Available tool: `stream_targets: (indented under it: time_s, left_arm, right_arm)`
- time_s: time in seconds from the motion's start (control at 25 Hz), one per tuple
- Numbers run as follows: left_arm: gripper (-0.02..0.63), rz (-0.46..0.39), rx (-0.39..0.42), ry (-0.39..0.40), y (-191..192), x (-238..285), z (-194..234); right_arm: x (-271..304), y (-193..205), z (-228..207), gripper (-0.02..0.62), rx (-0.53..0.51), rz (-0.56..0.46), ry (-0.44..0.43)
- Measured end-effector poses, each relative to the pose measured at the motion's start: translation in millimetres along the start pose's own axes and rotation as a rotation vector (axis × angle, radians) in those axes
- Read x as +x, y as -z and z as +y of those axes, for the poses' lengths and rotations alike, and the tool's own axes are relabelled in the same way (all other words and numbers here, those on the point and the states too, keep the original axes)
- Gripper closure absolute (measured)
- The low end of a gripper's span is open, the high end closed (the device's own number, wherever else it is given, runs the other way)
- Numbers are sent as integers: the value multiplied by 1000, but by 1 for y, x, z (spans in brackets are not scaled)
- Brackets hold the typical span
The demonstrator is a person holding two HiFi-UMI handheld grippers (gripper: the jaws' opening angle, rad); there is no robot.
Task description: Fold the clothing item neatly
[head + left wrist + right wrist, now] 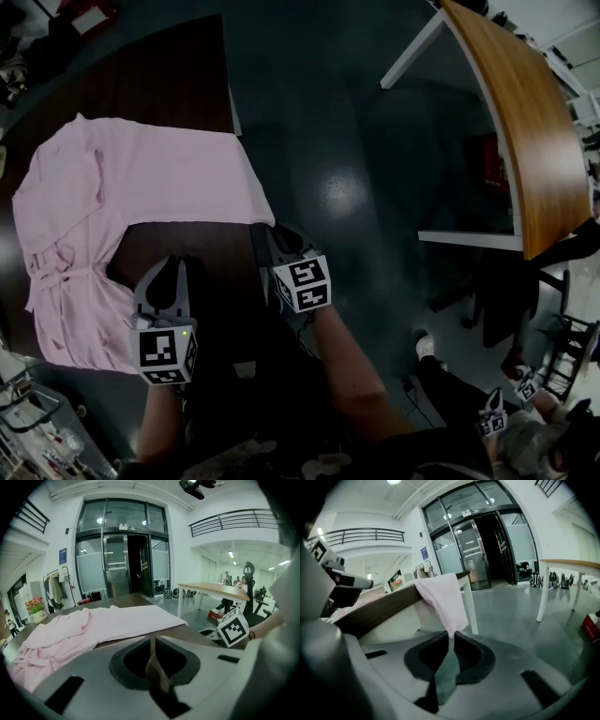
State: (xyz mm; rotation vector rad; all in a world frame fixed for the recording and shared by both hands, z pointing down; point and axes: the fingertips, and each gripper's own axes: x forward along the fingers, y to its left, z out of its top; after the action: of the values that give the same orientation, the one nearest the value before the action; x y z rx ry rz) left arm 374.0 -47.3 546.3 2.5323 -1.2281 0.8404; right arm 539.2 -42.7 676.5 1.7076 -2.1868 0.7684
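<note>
Two grippers sit low at the near end of the worktop (169, 75). The left gripper (172, 267) hangs over bare wood by the near edge, just beside the garment's (141, 178) lower hem. Its fingers (176, 660) are pressed together with nothing between them, and the pink cloth lies ahead and to their left.

The right gripper (275, 234) is a little farther on, just off the worktop's right edge and tilted downward. Its fingers (466, 651) are closed on the very tip of a garment corner. That corner drapes over the right edge and hangs down to them.

The rest of the garment lies spread across the left and middle of the worktop. It is smooth along its far side and bunched, with a tie or strap, toward the left edge and near end. Beyond it the far stretch of the worktop is bare.

Off to the right, across the grey floor (328, 131), stands a wooden table (525, 122) on white legs. Farthest off, tall glass doors (126, 559) close the room.
</note>
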Motion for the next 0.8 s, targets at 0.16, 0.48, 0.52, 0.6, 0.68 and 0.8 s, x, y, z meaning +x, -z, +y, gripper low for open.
stream_targets:
  time_s: [0.16,0.48,0.52,0.6,0.68,0.8]
  left_arm:
    - [565,-19,-25,-18,-11,-15,12]
    - [565,-104,-86,-83,-36,-65,82]
    - [565,-115,-92,-87,-36,-72,94]
    - [565,-134,-99,-87,-35,-88,117]
    - [565,-145,-95,-79,-31,-103,139]
    - [565,-165,-101,-44,-26,-119,168]
  right_arm:
    - [-21,-22,-10,568,-8,0,48]
    - [-66,-98,12,569,-38,-7,85]
    - [-71,-110,20,569,-39,-17,92]
    - [-80,-132,37,570,-51,-30,111]
    - [-88,-151,58,571,-66,-42,130]
    - [-92,-176,93,572,-89,-74,157]
